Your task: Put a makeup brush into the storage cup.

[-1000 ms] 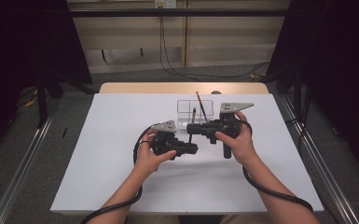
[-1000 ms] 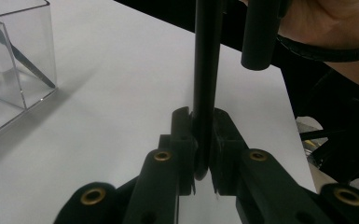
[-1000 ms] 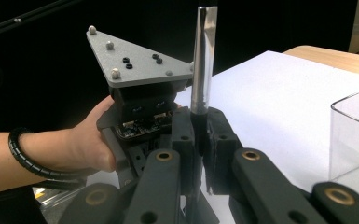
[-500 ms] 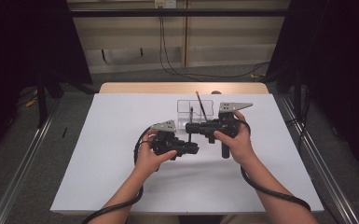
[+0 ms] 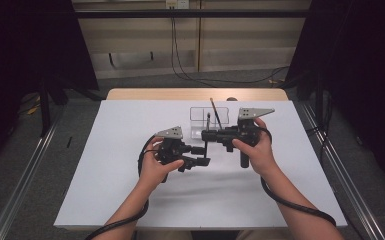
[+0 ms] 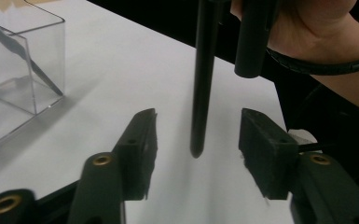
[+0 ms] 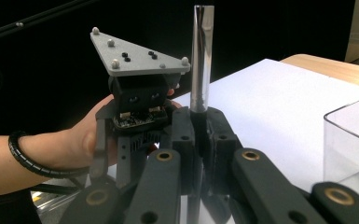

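The right gripper stays clamped on a slim black pen with a silver end; the left gripper, jaws just opening, flanks its tip without touching. Handover looks done; next, the clear plastic box.

Even overhead light brightens the white table; surroundings fall dark. Soft shadows, near jaws blurred, glare on the clear box.

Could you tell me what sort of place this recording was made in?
Probably a lab recording booth: a white-covered table ringed by black curtains, metal floor rails, and wall cables behind it.
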Demonstrator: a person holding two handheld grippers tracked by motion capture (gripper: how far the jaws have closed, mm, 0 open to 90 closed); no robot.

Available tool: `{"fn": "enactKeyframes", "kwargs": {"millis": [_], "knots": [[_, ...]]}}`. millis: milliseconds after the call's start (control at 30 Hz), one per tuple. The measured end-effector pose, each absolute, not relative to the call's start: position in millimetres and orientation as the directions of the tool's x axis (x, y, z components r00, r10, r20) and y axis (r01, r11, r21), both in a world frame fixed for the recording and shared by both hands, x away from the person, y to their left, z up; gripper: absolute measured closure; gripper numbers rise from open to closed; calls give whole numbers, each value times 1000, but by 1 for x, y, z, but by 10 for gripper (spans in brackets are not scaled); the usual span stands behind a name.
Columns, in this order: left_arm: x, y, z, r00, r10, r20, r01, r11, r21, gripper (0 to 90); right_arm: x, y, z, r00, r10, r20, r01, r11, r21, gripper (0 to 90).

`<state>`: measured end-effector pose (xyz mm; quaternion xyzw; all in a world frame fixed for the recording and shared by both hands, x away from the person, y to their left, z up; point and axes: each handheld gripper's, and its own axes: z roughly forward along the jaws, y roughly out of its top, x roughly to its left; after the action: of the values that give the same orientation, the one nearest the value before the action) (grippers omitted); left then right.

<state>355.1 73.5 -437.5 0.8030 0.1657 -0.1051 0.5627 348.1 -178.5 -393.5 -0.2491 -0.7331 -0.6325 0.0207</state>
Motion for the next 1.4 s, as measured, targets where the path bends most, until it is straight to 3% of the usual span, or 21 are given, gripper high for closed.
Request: {"fn": "enactKeyframes", "kwargs": {"millis": [900,1400], "knots": [[353,102,-427,928,221,-301,360,-309,880,66,348,-191,-390,-878,369,304,353,72,933,848],[349,123,-422,929,261,-263,339,-313,887,10,349,-194,-389,-879,385,280,335,83,938,848]]}}
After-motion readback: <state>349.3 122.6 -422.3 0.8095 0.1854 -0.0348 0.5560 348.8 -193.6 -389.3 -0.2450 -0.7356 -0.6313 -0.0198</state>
